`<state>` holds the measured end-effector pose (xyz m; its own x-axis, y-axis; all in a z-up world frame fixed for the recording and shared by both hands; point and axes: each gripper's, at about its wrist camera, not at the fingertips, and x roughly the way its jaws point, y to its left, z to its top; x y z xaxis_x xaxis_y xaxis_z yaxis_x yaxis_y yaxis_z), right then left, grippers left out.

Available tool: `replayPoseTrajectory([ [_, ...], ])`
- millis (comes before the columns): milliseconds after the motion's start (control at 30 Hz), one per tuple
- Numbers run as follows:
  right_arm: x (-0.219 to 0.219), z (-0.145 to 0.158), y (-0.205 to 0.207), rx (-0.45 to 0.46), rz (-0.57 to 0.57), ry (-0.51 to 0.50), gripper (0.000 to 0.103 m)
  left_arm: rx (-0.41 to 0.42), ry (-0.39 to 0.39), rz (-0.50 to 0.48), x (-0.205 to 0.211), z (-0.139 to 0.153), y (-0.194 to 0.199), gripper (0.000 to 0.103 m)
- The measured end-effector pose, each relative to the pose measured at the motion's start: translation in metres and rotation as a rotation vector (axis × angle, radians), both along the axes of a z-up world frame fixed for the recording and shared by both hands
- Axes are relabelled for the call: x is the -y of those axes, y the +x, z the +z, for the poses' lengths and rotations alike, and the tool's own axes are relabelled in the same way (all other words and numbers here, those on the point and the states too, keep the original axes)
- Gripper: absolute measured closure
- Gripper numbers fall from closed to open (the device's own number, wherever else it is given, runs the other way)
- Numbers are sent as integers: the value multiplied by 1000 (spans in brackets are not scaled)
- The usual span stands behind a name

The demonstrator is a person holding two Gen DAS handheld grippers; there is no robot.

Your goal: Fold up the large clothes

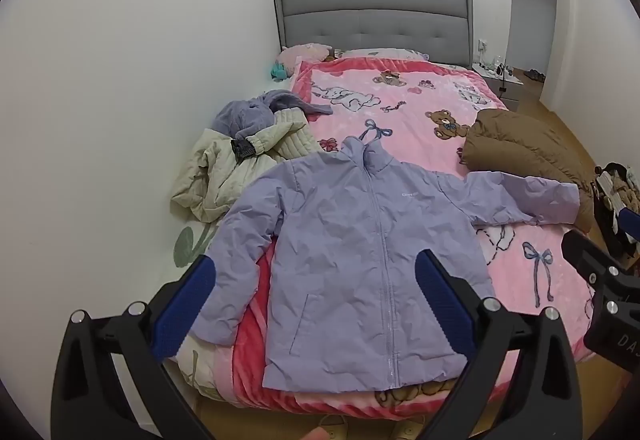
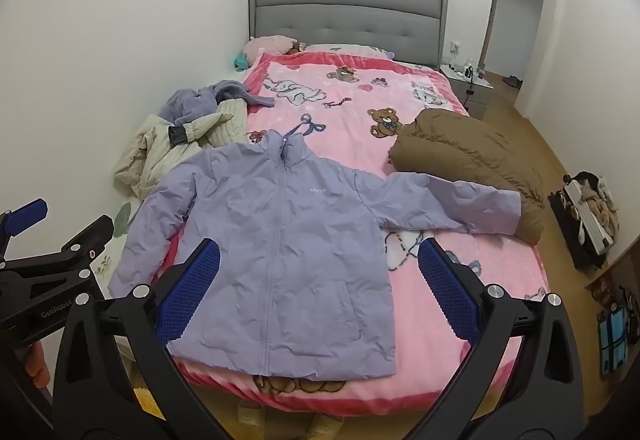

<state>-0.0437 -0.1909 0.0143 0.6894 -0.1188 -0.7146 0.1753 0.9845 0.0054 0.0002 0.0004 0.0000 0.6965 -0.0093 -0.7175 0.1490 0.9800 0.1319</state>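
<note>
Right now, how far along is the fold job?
Done: lilac jacket laid flat, zipped, face up on the pink blanket; the brown coat looks already bundled. In hand: nothing; left gripper and right gripper are both open above the hem. Left: fold sleeves and body, then the cream coat and purple knit.

Both grippers are chunky black plastic, the left gripper [image 1: 314, 294] and right gripper [image 2: 318, 280] each with blue mesh-textured finger pads [image 1: 442, 304] and shiny silver screws [image 2: 494, 290]. There's white "GenRobot" lettering on the left one's side.
</note>
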Motion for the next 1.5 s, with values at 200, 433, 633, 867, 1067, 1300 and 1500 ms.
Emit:
replayPoseTrajectory([
  [200, 0, -1, 0, -1, 0, 0, 8, 0, 1, -5, 2, 0, 0, 5],
  [433, 0, -1, 1, -1, 0, 0, 8, -5, -8, -1, 0, 0, 0, 5],
  [633, -1, -1, 1, -1, 1, -3, 8, -5, -11, -2, 0, 0, 0, 5],
  [867, -2, -1, 2, -2, 1, -3, 8, -4, -10, -1, 0, 0, 0, 5],
  [1067, -2, -2, 2, -2, 0, -5, 8, -4, -12, -1, 0, 0, 0, 5],
  [1300, -3, -2, 2, -4, 1, -6, 8, -6, -13, -1, 0, 0, 0, 5],
  [1500, -3, -1, 2, -4, 1, -8, 8, -5, -14, -1, 0, 0, 0, 5],
])
